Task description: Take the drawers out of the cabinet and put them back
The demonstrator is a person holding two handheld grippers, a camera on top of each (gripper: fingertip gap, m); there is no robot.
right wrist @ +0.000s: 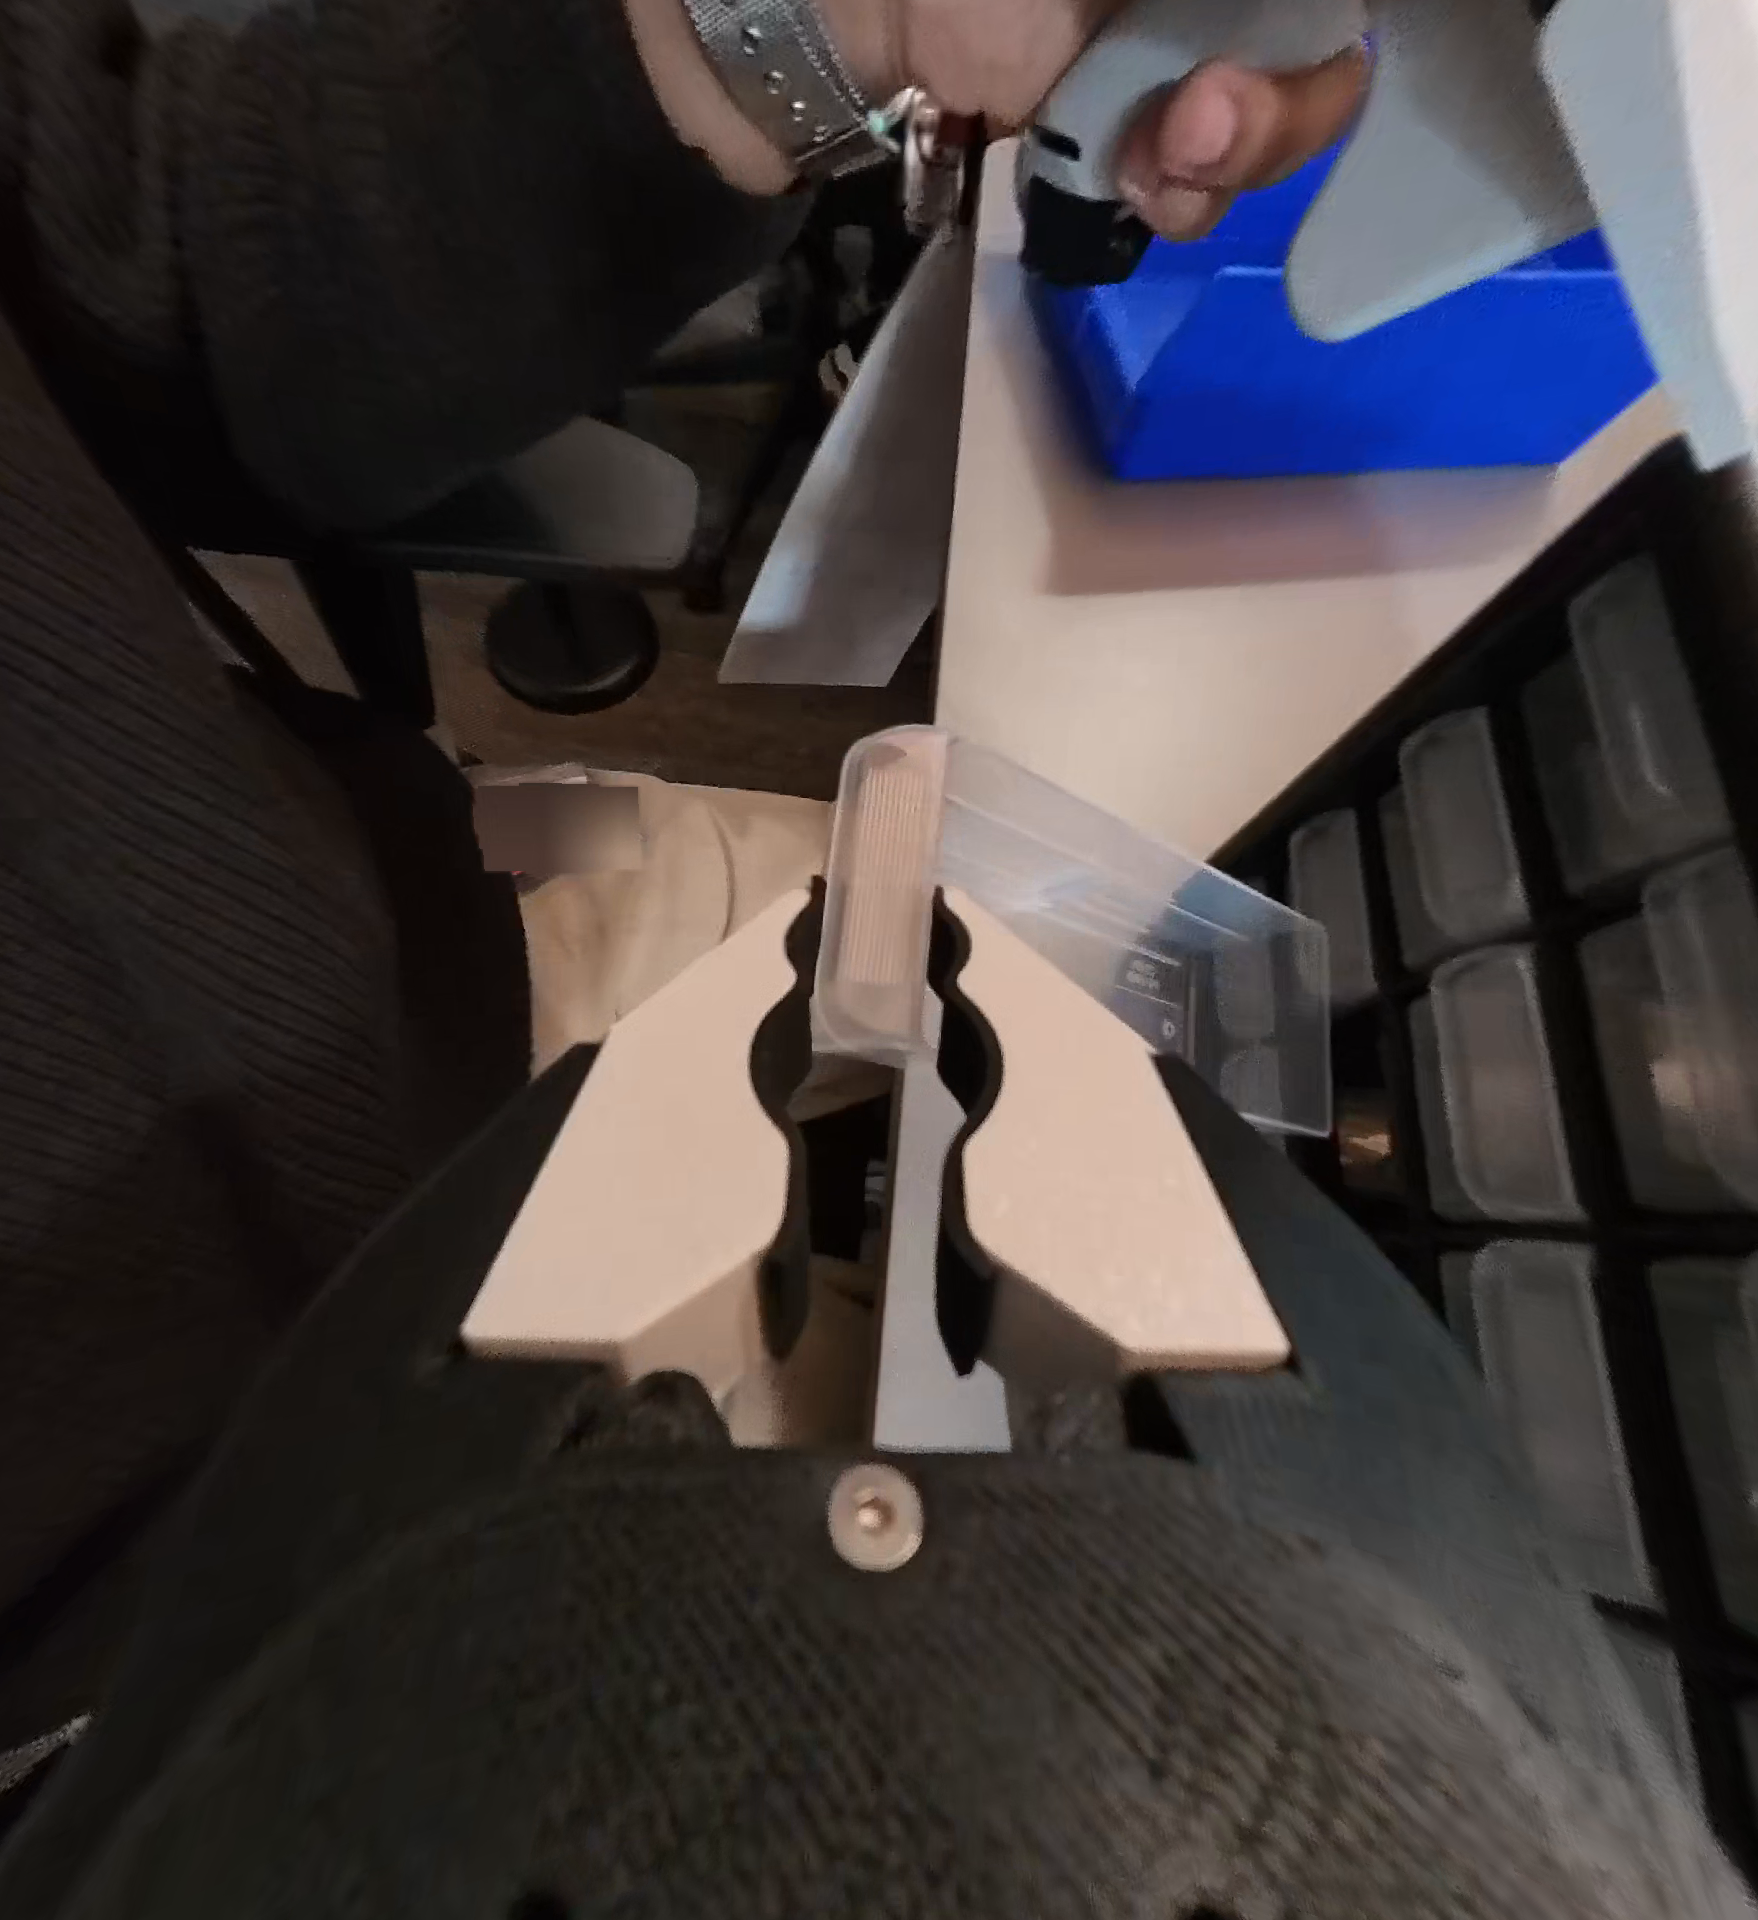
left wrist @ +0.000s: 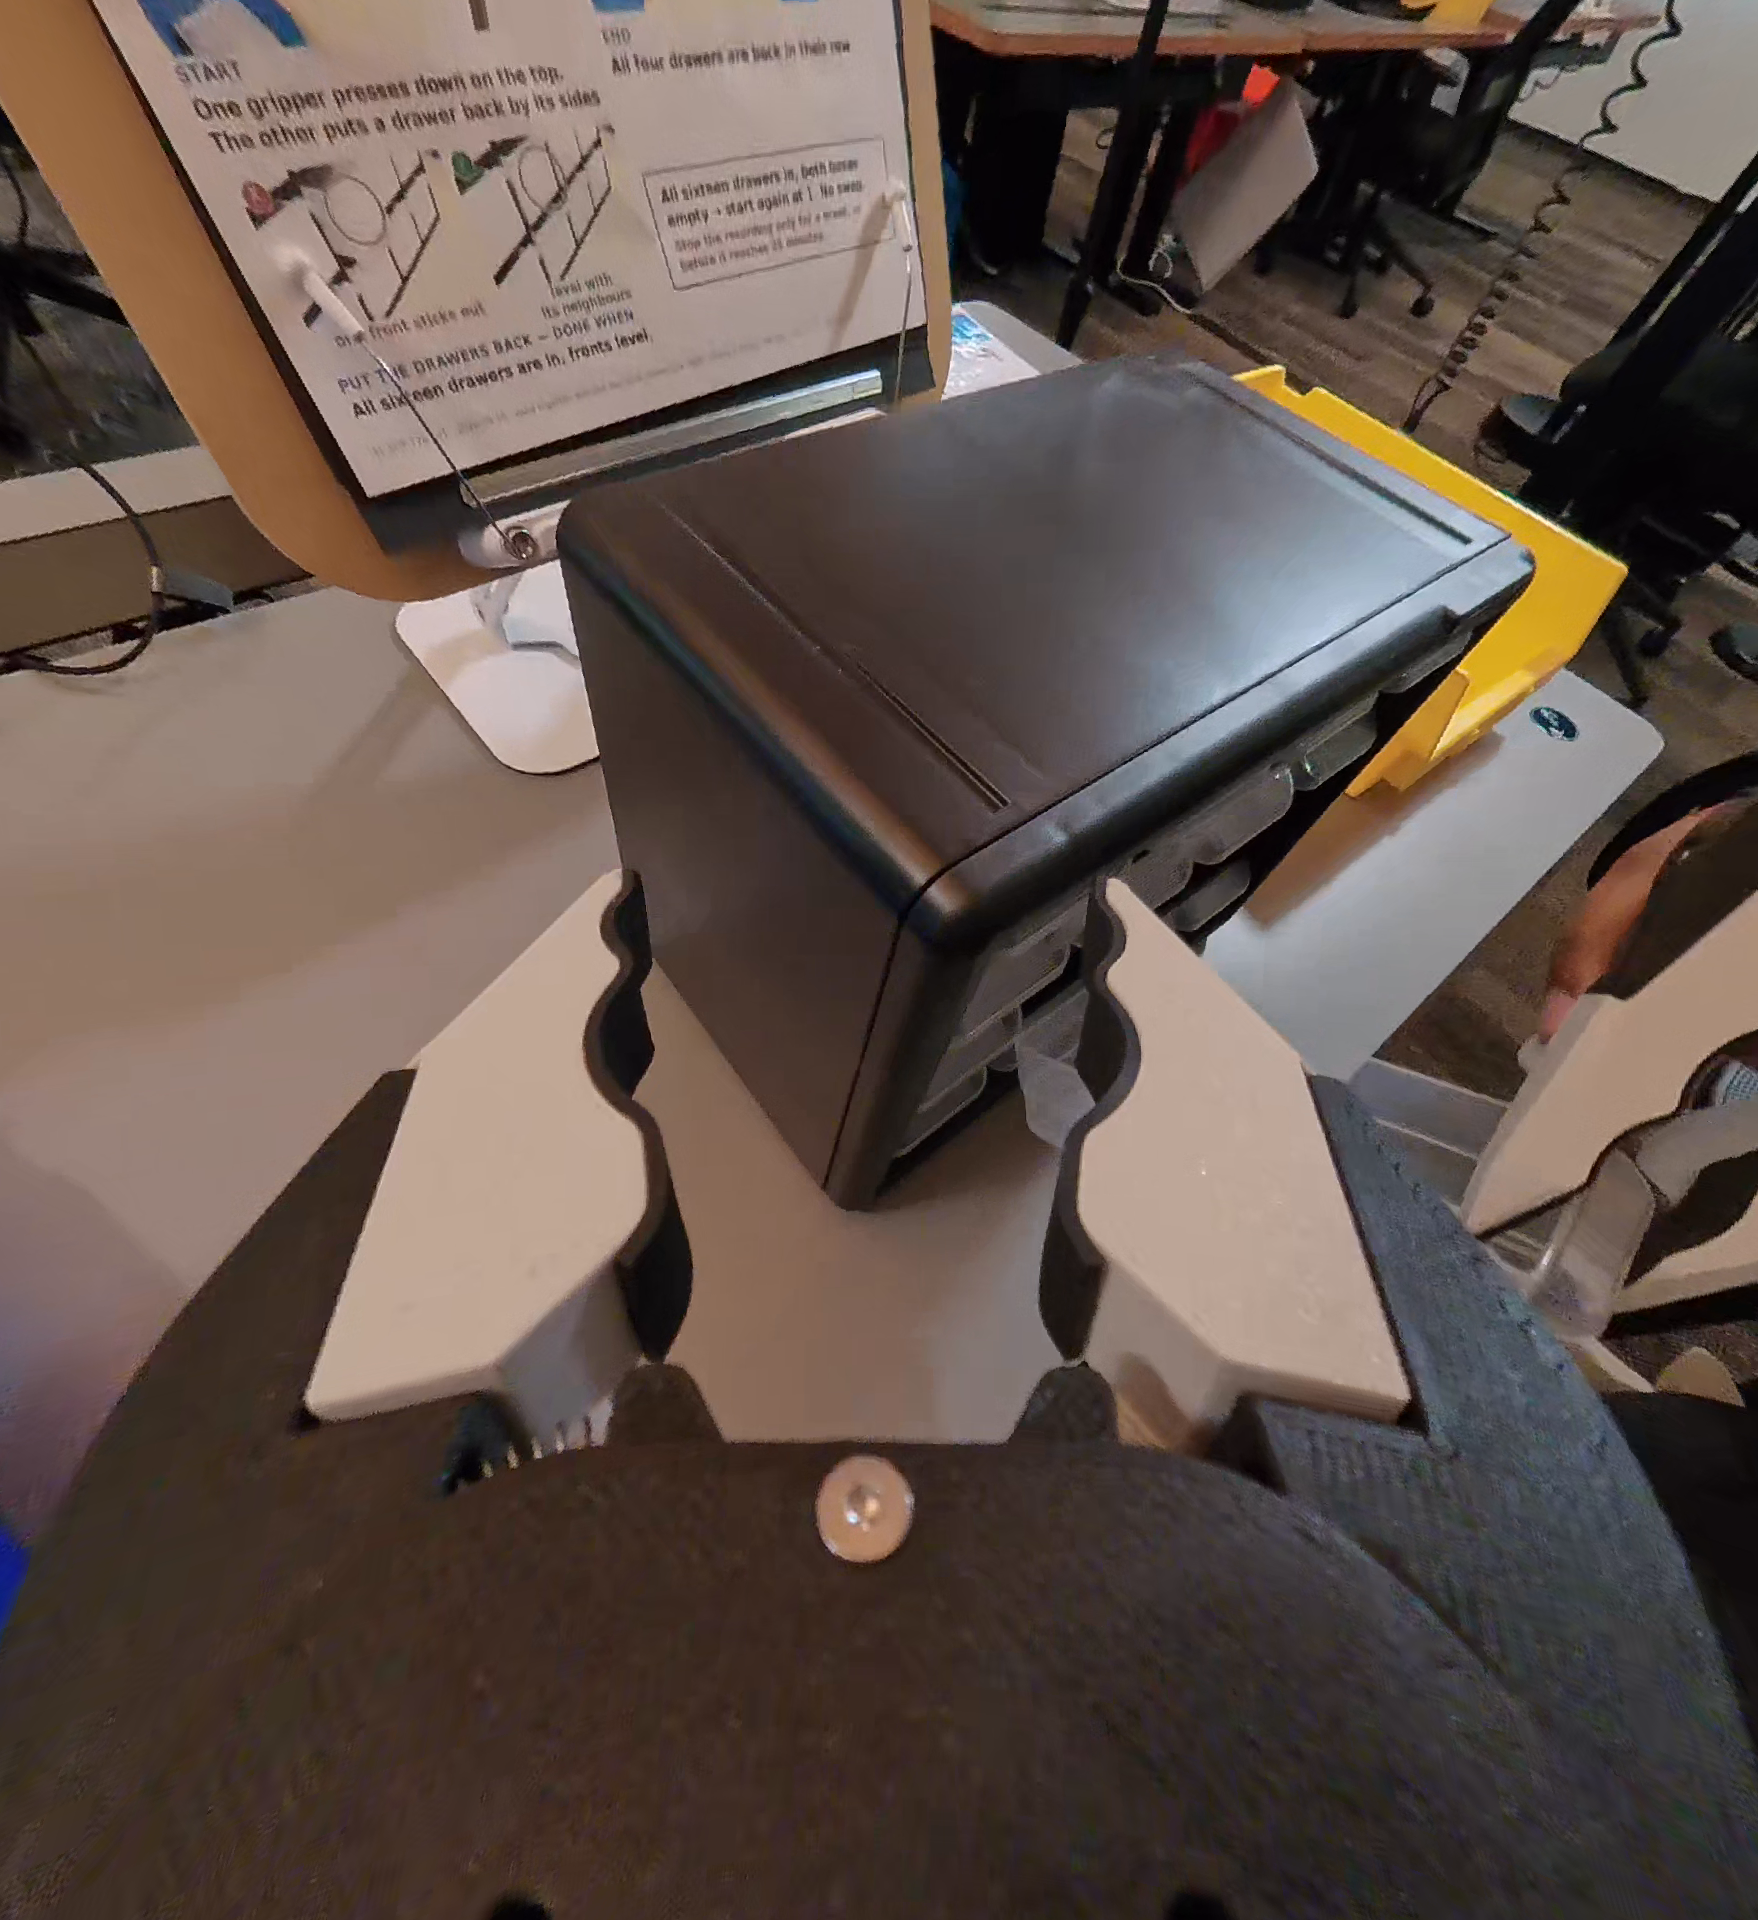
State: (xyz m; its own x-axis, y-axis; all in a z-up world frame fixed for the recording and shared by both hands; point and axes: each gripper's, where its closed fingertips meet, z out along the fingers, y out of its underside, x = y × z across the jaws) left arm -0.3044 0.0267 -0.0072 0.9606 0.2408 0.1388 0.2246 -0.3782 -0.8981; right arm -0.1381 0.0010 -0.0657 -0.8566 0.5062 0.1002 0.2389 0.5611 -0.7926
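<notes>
Gripping a clear drawer [right wrist: 968, 914] by its handle, right gripper [right wrist: 875, 935] at frame centre, black cabinet [left wrist: 1010, 665] upper centre, left gripper [left wrist: 870, 935] jaws wide, empty.

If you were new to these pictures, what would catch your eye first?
First, the boxy black plastic cabinet standing on the pale table, just beyond the open left gripper. Next, the clear plastic drawer pinched by its handle in the right gripper, beside the cabinet's drawer fronts.

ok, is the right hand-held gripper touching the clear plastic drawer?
Touching. Right wrist view: right hand-held gripper fingers clamp the clear plastic drawer front from both sides.
</notes>
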